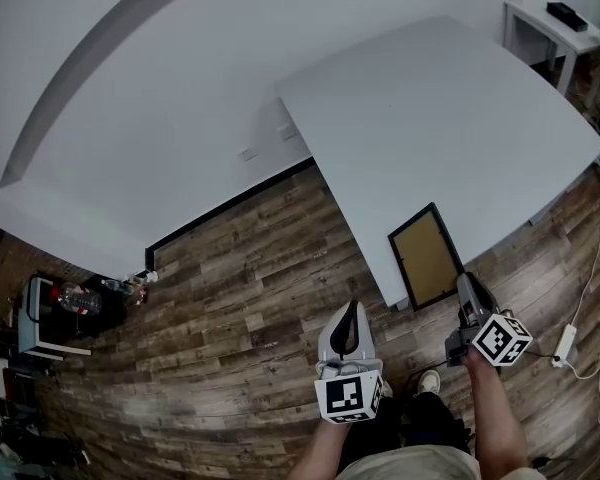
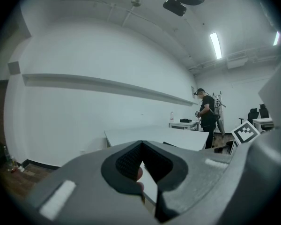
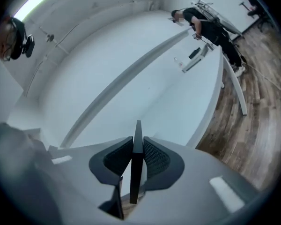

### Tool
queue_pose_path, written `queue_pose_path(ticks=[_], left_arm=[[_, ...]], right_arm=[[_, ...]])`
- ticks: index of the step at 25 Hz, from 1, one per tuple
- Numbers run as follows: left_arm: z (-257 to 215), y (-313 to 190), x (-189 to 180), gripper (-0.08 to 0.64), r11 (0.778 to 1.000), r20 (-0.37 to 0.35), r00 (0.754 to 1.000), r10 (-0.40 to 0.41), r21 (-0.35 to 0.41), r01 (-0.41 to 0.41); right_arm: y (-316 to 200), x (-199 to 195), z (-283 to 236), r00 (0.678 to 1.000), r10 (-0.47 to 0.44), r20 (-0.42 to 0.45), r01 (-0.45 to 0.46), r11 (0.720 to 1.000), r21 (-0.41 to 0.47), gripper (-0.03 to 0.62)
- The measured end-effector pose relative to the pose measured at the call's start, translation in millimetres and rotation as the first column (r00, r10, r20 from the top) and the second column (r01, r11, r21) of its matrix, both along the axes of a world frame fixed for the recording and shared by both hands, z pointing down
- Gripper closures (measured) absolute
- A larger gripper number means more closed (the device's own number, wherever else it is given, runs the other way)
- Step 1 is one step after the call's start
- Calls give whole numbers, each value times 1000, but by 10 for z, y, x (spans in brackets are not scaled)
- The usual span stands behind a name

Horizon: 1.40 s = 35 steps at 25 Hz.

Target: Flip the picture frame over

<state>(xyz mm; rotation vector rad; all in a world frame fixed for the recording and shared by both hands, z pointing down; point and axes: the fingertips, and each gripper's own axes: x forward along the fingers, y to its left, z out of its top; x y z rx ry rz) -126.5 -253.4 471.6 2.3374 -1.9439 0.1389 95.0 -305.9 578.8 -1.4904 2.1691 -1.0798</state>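
Right gripper (image 1: pixel 465 286) is on the picture frame (image 1: pixel 427 256): jaws clamped on its near edge, and the right gripper view shows the dark frame edge-on between the ribbed pads. The frame sits at the near edge of the white surface (image 1: pixel 450 118), brown backing facing up, black border all round. Whether its near end is already raised off the surface, I cannot tell.

Left gripper (image 1: pixel 348 320) hangs over the wooden floor (image 1: pixel 250 288), well apart from the frame. Its jaws meet at the tips with nothing between them.

Now the flip itself. To my eye the clean way is to lift the clamped edge and roll the wrist, letting the far edge pivot on the surface, not carrying the whole frame in the air. The grip is thin and near one end, so the frame could twist or slip. A slow roll would help, and the left gripper could steady the far side. The frame should come down further in from the edge, not over the drop.

Around the room: the surface is otherwise bare, a small side table (image 1: pixel 540 20) stands beyond it, a power strip (image 1: pixel 563 346) lies on the floor, and a person (image 2: pixel 207 116) stands under a ceiling light (image 2: pixel 216 45).
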Motion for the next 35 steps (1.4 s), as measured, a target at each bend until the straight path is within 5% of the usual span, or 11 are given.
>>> queue_pose_path(ticks=[5, 9, 14, 21, 25, 35], left_arm=[[-8, 23, -4, 560, 1000, 0, 1000, -1, 5, 1], [-33, 43, -5, 560, 1000, 0, 1000, -7, 4, 7], [-38, 46, -28, 560, 1000, -4, 1000, -10, 2, 10], [-2, 48, -34, 560, 1000, 1, 1000, -13, 1, 13], [4, 21, -46, 560, 1000, 1, 1000, -17, -2, 17], [53, -7, -58, 560, 1000, 2, 1000, -22, -10, 22]], right_arm=[[-30, -56, -240, 969, -21, -246, 42, 996, 81, 499], [-35, -149, -413, 883, -25, -469, 101, 986, 136, 499], [-20, -336, -510, 692, -15, -721, 191, 968, 163, 499], [27, -607, -493, 422, 0, -907, 330, 931, 153, 497], [61, -752, -382, 259, -6, -966, 414, 904, 105, 497], [171, -938, -35, -30, 13, -999, 508, 861, -4, 498]])
